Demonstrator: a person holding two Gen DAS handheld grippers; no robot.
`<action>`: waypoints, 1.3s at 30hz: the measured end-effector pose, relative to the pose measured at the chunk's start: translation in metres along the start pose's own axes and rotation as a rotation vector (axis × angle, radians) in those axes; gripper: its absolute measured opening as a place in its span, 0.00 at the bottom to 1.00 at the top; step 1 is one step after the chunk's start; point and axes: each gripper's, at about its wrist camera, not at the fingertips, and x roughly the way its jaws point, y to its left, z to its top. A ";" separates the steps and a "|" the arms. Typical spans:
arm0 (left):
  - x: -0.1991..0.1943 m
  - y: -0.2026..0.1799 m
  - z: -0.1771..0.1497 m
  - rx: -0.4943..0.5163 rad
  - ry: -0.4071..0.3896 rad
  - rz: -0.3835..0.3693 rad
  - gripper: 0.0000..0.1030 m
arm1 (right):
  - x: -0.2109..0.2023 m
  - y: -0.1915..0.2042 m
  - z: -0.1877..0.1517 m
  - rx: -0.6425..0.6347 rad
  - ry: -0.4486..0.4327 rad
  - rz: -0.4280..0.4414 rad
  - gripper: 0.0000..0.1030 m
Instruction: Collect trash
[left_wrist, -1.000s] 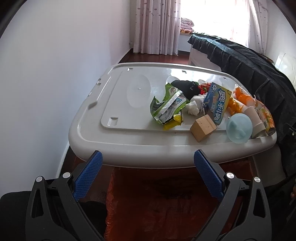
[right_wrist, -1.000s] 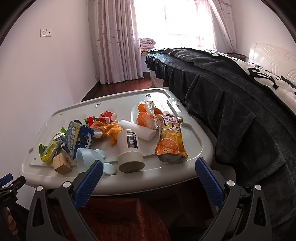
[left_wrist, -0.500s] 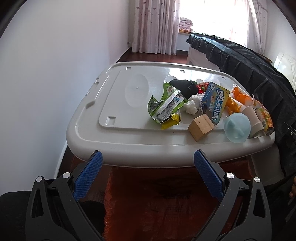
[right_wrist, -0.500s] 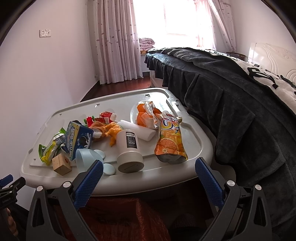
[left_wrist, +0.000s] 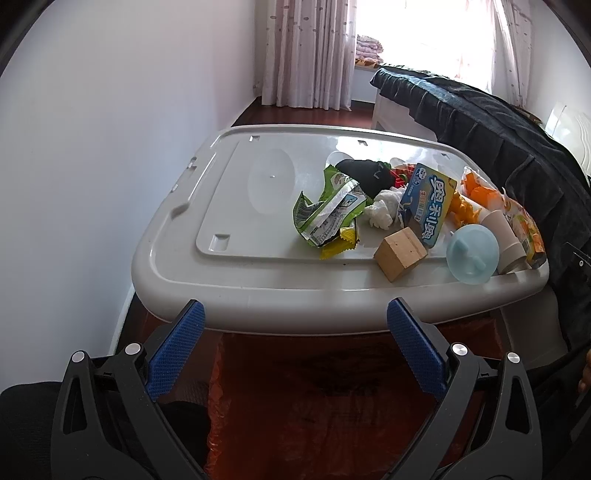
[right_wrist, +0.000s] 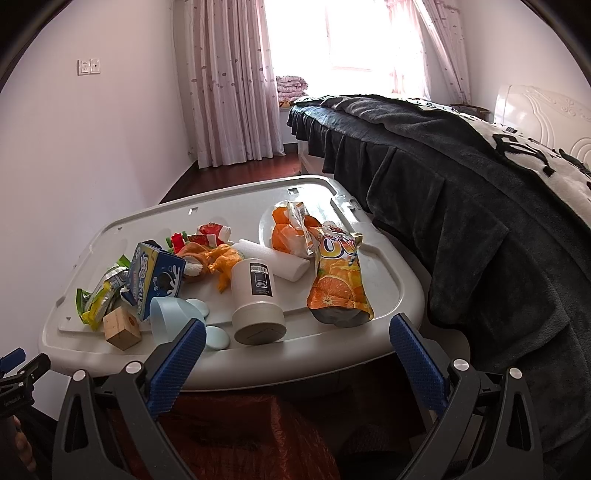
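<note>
A grey plastic lid (left_wrist: 229, 273) (right_wrist: 399, 295) serves as a tabletop with trash on it. In the left wrist view lie a green wrapper (left_wrist: 328, 214), a crumpled tissue (left_wrist: 382, 212), a blue box (left_wrist: 428, 203), a wooden block (left_wrist: 400, 253) and a light blue cup (left_wrist: 472, 254). In the right wrist view lie an orange juice pouch (right_wrist: 338, 280), a white canister (right_wrist: 256, 295), the blue box (right_wrist: 157, 280) and an orange-slice bag (right_wrist: 291, 230). My left gripper (left_wrist: 295, 345) and my right gripper (right_wrist: 297, 354) are both open and empty, in front of the lid's near edge.
A red-orange plastic bag (left_wrist: 325, 398) (right_wrist: 258, 435) lies open below the lid's near edge. A bed with a dark blanket (right_wrist: 480, 206) stands close on the right. A white wall (left_wrist: 92, 166) is on the left. Curtains (right_wrist: 229, 92) hang at the far end.
Both grippers have drifted slightly, so the lid and trash sit a little differently in view. Both stay open and empty.
</note>
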 end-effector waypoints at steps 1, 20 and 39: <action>0.000 0.000 0.000 0.000 0.000 0.000 0.94 | 0.000 0.000 0.000 0.000 0.000 0.000 0.95; -0.001 0.001 -0.001 -0.007 0.004 -0.006 0.94 | 0.001 -0.001 -0.001 0.000 -0.002 -0.005 0.95; 0.000 0.001 -0.001 0.000 0.000 -0.007 0.94 | 0.000 0.001 -0.001 0.001 0.003 -0.007 0.95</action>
